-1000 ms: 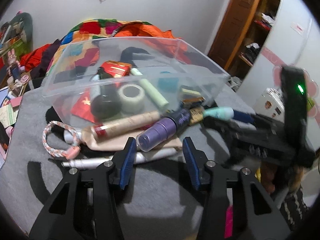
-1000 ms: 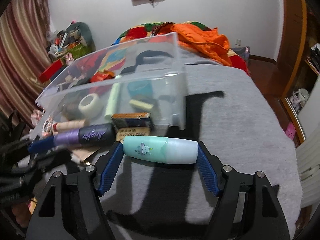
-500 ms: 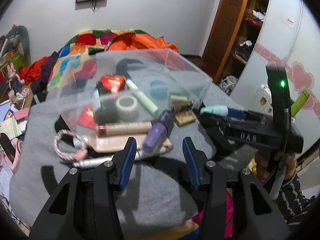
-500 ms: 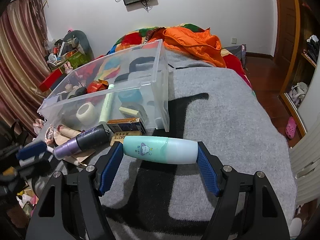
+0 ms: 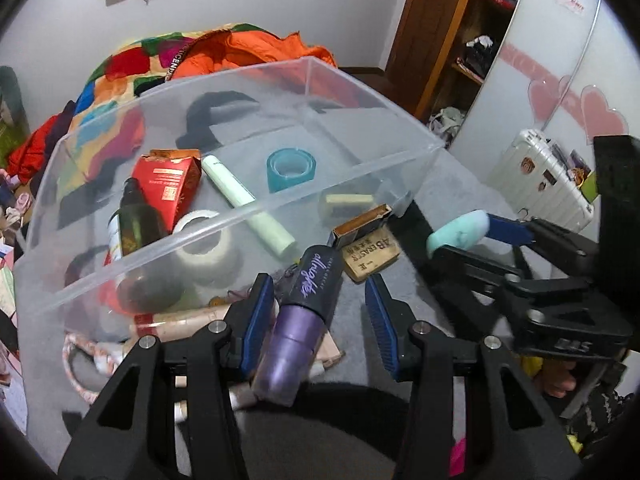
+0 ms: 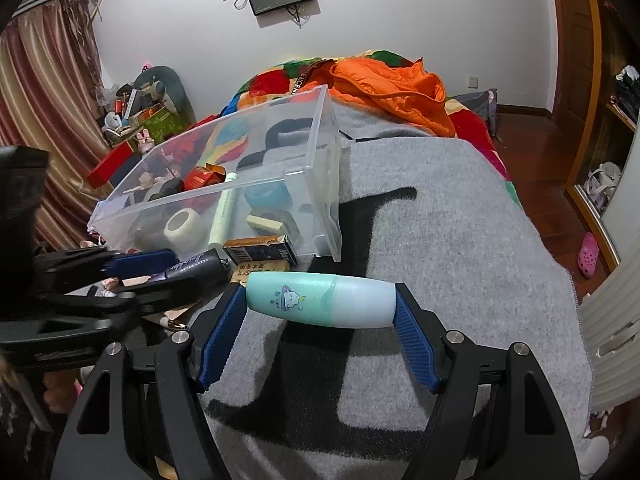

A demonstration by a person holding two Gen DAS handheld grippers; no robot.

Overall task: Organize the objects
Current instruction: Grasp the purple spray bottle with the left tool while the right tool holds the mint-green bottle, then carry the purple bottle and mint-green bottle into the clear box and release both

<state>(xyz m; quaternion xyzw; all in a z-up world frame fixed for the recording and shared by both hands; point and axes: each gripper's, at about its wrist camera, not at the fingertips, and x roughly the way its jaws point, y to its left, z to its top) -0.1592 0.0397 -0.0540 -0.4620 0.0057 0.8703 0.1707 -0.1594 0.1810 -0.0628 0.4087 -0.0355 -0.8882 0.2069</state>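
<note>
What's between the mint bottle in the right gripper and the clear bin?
The mint bottle is clamped in the right gripper. Between it and the bin stand the bin's near wall, a small box and an eraser at its foot.

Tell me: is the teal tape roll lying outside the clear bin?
No: the teal tape roll sits on the floor of the clear bin, inside its walls.

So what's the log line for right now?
right gripper: shut on mint-green bottle | left gripper: open around purple tube
</note>
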